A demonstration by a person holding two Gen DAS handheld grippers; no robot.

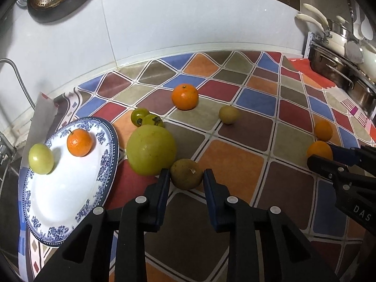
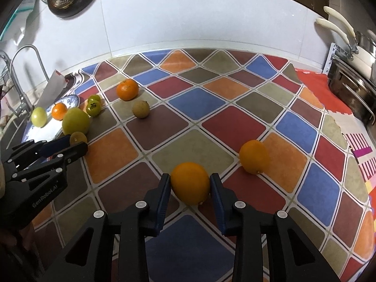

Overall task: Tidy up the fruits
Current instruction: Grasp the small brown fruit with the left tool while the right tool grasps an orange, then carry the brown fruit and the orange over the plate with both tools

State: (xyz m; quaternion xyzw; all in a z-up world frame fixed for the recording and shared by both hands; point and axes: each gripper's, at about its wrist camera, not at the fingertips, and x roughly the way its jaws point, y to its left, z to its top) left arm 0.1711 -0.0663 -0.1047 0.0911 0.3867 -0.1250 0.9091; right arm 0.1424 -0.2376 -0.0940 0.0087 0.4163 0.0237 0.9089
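Note:
My left gripper is open, with a small brown-green round fruit between its fingers on the cloth, gaps on both sides. A blue-and-white plate at the left holds a pale green fruit and a mandarin. A big green fruit lies beside the plate. My right gripper has its pads against an orange that rests on the cloth. A second orange lies to its right.
Two green persimmons, a larger mandarin and a tan round fruit lie further back on the chequered cloth. Steel pots stand at the right, a tap and sink at the left, a white wall behind.

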